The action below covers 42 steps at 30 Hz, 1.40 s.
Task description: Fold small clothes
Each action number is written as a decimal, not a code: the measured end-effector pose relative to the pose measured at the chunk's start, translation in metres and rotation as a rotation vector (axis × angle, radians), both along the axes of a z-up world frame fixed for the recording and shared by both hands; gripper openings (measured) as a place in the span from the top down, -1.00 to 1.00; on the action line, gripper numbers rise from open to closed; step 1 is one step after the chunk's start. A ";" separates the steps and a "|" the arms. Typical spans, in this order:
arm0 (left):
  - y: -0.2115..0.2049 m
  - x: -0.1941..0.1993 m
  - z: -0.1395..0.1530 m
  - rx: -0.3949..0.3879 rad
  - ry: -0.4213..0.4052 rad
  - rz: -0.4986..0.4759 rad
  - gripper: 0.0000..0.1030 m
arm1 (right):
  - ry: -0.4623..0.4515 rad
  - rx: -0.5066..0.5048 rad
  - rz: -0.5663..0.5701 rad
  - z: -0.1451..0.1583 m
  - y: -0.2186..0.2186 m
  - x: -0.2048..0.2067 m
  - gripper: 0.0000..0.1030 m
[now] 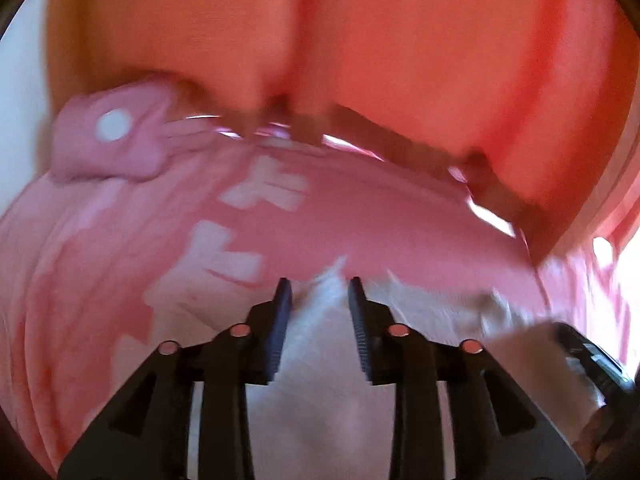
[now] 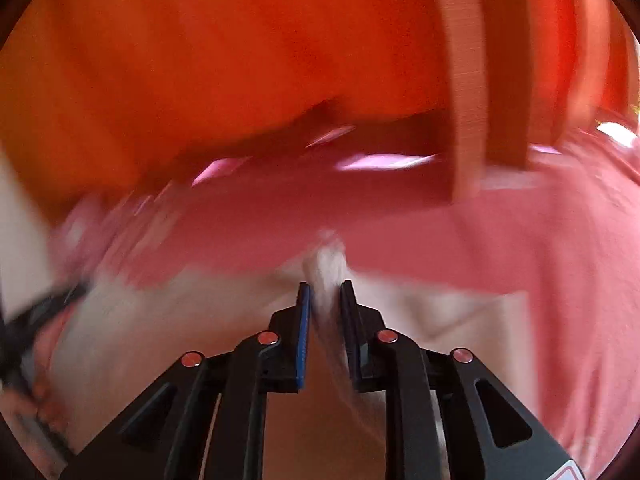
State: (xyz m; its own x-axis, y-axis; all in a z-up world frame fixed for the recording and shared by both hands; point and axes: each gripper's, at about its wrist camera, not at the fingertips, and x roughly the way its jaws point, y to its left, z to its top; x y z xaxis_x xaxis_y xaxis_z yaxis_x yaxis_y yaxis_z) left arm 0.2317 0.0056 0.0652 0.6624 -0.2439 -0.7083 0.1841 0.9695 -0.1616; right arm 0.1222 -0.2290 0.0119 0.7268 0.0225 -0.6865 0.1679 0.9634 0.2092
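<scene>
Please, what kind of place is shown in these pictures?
Probably a home laundry-folding spot, though little background shows. A pink garment with white print and a snap button lies spread out, a white cloth sits between the grippers, and orange-red fabric fills the back.

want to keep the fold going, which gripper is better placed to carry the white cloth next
Right, probably. The right gripper has a bunched ridge of the white cloth between its fingers. The left gripper stands wider, the cloth lying flat in its gap.
</scene>
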 end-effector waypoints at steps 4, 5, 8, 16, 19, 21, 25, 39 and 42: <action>-0.034 -0.004 -0.045 0.133 0.096 -0.086 0.29 | 0.148 -0.033 0.133 -0.040 0.038 0.022 0.79; -0.032 -0.002 -0.053 0.152 0.115 -0.073 0.29 | 0.137 -0.066 0.107 -0.041 0.029 0.023 0.85; -0.007 0.005 -0.057 0.116 0.124 -0.013 0.29 | 0.110 -0.041 -0.075 -0.031 -0.029 0.016 0.85; 0.082 0.033 -0.060 0.146 0.109 0.340 0.02 | -0.029 0.001 -0.578 0.002 -0.149 -0.052 0.56; 0.079 0.024 -0.045 0.110 0.064 0.304 0.01 | -0.063 0.094 -0.346 0.011 -0.119 -0.046 0.56; 0.061 0.018 -0.043 0.155 0.034 0.250 -0.04 | 0.053 0.038 -0.196 -0.006 -0.087 -0.022 0.62; 0.049 0.023 -0.065 0.212 0.104 0.210 -0.12 | 0.179 -0.004 -0.301 -0.036 -0.107 -0.008 0.91; 0.075 0.030 -0.065 0.040 0.125 0.243 0.59 | 0.053 0.165 -0.319 -0.024 -0.150 -0.006 0.82; 0.080 0.032 -0.058 -0.004 0.092 0.241 0.83 | -0.096 0.099 -0.308 0.006 -0.145 -0.021 0.82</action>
